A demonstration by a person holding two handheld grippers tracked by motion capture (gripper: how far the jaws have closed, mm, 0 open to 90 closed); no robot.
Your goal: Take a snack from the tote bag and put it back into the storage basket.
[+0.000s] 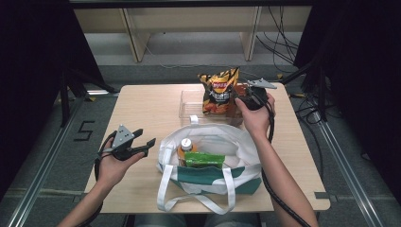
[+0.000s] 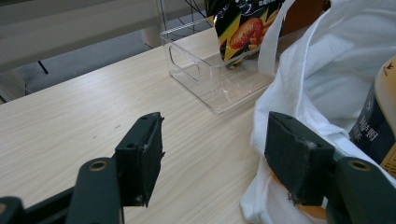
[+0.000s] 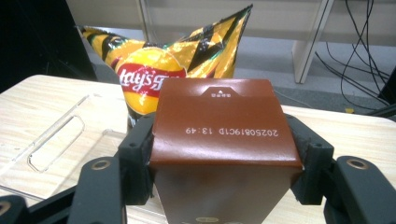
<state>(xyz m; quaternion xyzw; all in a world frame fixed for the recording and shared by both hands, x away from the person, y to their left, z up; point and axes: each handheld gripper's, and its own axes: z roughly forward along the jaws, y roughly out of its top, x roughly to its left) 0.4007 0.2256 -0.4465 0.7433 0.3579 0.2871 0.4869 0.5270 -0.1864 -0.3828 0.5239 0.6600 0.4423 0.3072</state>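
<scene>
R gripper (image 3: 219, 158) clamping brown carton (image 3: 219, 126), level.

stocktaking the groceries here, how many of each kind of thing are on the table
chip bag: 1
brown carton: 1, clamped in the right gripper
bottle: 1
green packet: 1
tote bag: 1
clear bin: 1
total: 6

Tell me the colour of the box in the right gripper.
Brown. The box shows best in the right gripper view, clamped by the right gripper.

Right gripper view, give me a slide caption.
Right gripper clamps a brown carton before a chip bag standing in a clear tray.
</scene>
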